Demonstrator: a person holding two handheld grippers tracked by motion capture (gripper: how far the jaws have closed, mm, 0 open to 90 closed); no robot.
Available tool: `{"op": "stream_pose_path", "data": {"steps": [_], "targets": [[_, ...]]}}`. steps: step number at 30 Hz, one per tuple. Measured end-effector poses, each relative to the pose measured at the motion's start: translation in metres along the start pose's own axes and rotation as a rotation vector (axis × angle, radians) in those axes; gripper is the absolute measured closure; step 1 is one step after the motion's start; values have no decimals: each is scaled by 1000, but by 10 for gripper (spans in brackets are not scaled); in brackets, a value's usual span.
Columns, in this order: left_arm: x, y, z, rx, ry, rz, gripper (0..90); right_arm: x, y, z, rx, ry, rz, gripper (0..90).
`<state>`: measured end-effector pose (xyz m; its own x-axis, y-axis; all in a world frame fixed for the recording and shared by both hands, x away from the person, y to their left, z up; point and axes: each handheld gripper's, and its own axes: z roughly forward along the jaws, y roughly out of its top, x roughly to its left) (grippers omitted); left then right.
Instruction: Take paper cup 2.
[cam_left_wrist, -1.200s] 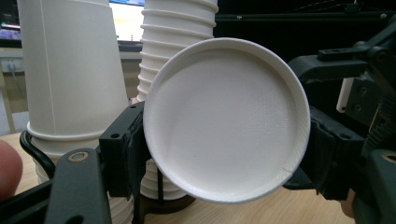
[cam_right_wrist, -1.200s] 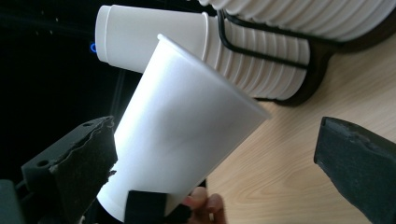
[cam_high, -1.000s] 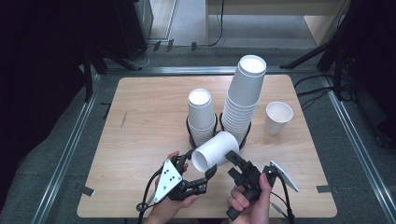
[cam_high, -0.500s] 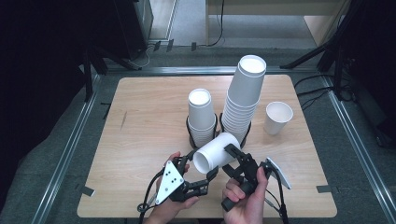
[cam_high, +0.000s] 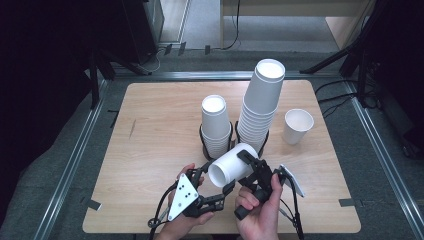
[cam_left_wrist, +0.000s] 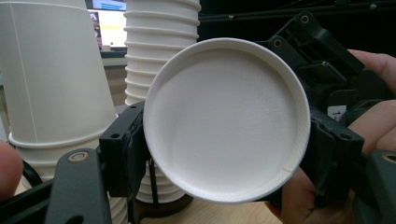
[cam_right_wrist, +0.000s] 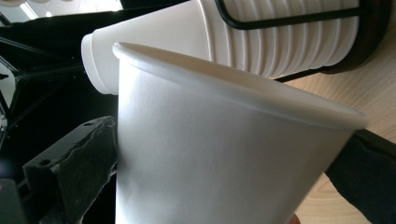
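Cup lies on its side above the table's near edge in the high view, mouth toward the left gripper, base toward the right gripper. Left gripper view: jaws clamp its rim. Right gripper view: jaws flank the wall; contact unclear.

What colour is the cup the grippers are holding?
The cup is plain white, with no pattern. The left gripper view shows it best.

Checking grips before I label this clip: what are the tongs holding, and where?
Both tongs hold one white paper cup lying sideways: left tongs near its bottom, right tongs on its side.
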<state>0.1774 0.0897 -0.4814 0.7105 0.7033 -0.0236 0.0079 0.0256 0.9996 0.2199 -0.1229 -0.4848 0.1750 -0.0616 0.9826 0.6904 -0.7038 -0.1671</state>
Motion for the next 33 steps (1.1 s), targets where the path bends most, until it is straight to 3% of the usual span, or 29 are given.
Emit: {"op": "stream_pose_path", "data": {"steps": [6,16,27,33], "targets": [[0,0,0,-5,0,1,257,0,0,2,-11,-6,-1,35],[0,0,0,-5,1,6,253,0,-1,2,-1,43,4,103],[0,1,-1,15,3,-14,230,-4,-2,2,6,63,37,131],[0,3,-2,26,0,-22,131,-4,0,2,-10,71,41,132]]}}
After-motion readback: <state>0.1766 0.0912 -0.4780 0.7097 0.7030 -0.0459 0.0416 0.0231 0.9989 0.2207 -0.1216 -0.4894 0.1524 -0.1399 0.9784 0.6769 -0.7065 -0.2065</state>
